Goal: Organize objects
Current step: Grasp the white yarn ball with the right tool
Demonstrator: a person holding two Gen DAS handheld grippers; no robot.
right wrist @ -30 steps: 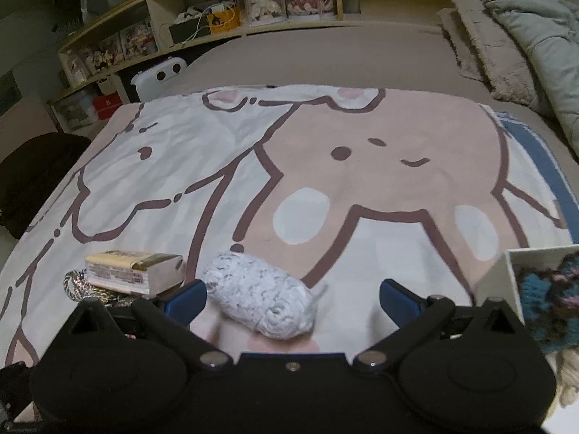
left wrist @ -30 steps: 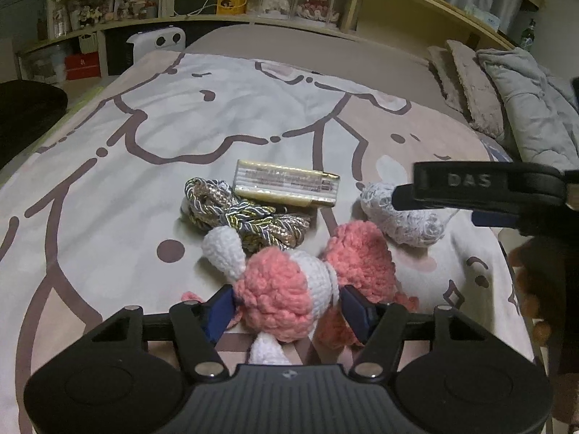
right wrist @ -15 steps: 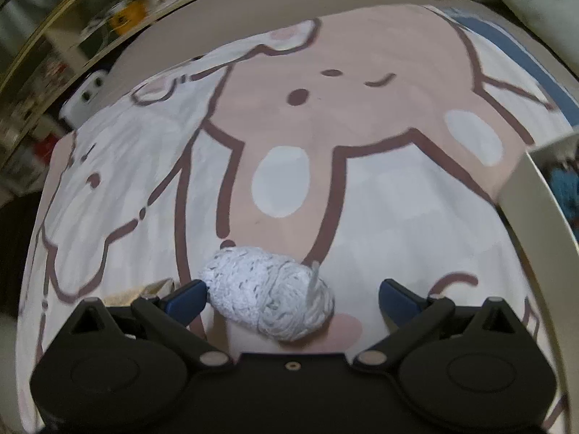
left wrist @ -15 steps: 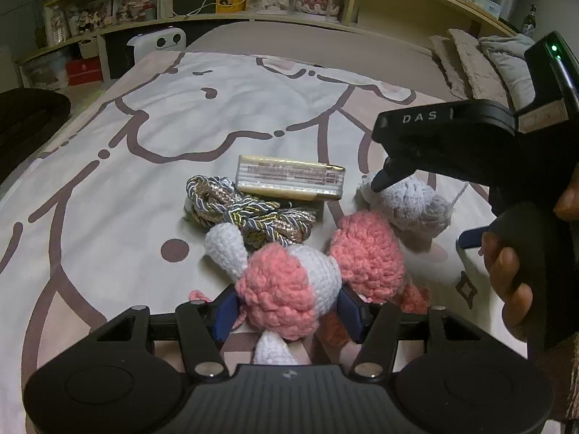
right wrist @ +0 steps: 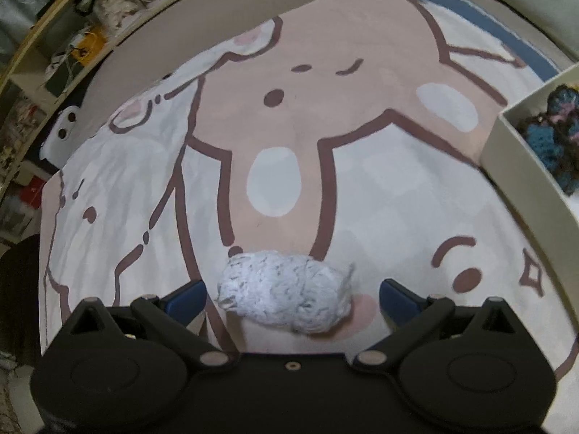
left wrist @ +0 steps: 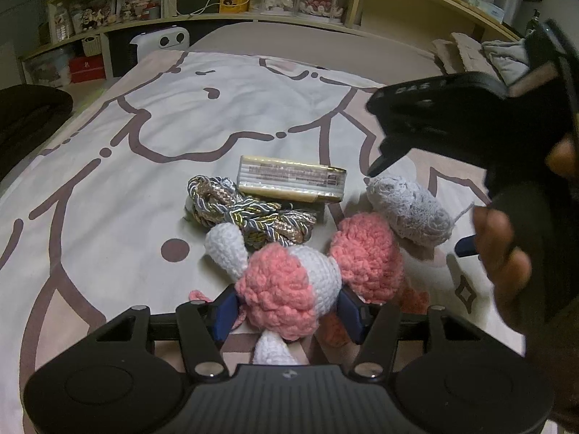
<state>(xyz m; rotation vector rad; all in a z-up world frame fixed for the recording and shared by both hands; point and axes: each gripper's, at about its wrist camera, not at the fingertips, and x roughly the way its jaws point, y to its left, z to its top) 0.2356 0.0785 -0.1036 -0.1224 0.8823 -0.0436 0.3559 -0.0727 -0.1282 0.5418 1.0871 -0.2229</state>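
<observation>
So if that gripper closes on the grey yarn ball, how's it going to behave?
The grey yarn ball looks soft and loosely wound, so it will probably squash between the right gripper pads. It is likely light. Its loose strand may trail, and the oval shape could roll if nudged.

The black body of the right tongs [left wrist: 427, 202] has small pale letters on its side. They look like "DAS", but they are blurry. The gold box [left wrist: 291, 182] has a strip of tiny print along its side, too small to read.
</observation>
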